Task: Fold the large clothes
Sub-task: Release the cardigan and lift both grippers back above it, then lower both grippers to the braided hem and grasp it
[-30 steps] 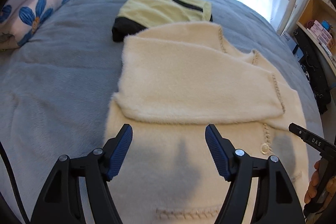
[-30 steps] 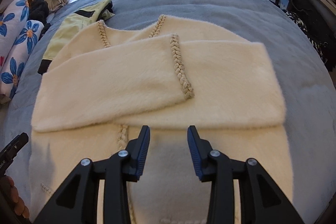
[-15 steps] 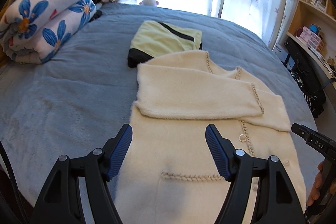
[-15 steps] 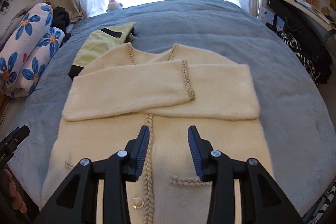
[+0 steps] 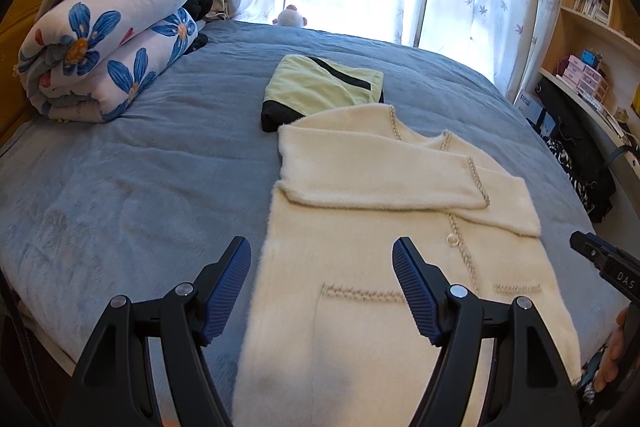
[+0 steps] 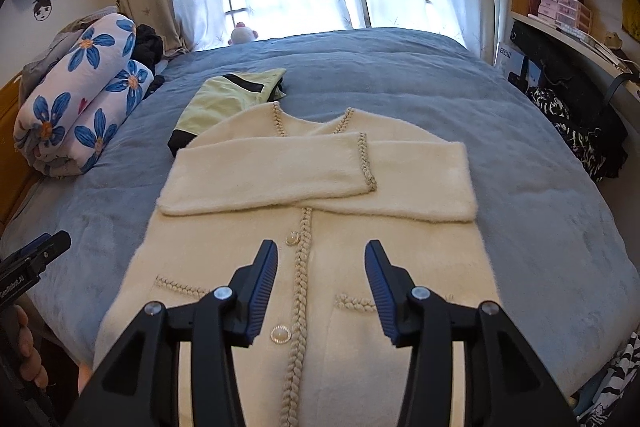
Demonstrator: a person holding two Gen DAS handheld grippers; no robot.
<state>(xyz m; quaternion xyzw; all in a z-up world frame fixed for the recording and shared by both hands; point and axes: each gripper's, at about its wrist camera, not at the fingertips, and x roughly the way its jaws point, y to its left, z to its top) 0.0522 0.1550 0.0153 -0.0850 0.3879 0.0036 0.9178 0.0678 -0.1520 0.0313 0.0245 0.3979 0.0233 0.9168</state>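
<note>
Left gripper (image 5: 321,285) held wide open and empty above the near left edge of the cream cardigan (image 6: 312,227), right gripper (image 6: 320,291) parted more narrowly, empty, above its braided front, cardigan spread flat on the blue bed (image 6: 540,187), both sleeves folded across the chest, 2 buttons visible.

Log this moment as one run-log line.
step: sleeves folded across chest | cream cardigan: flat on bed | left gripper: open, above hem | right gripper: open, above placket
</note>
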